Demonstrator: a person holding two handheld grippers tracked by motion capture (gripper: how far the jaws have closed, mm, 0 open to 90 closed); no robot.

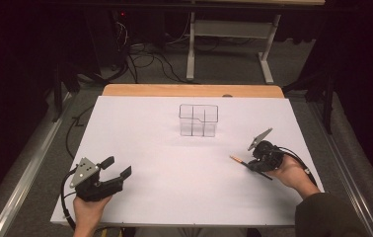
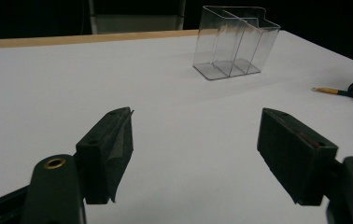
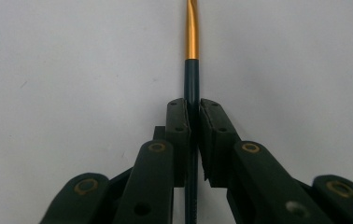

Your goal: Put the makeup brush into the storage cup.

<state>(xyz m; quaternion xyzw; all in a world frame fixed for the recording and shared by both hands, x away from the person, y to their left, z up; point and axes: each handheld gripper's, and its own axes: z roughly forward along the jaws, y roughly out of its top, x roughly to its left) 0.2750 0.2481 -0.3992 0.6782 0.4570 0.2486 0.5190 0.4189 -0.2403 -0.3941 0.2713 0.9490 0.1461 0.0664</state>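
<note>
At the near right, the right gripper [image 3: 192,114] clamps a dark pen [image 3: 191,84] with a gold end, apparently low over the white table [image 1: 174,163]. The left gripper [image 2: 195,149] gapes, holding nothing. The clear divided organizer [image 1: 198,120] stands farther off, its compartments bare.

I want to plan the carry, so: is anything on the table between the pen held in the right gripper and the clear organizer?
Nothing visible. The right gripper is shut on the pen, and only bare white table lies between it and the clear organizer. The open left gripper sits far off that path.
</note>
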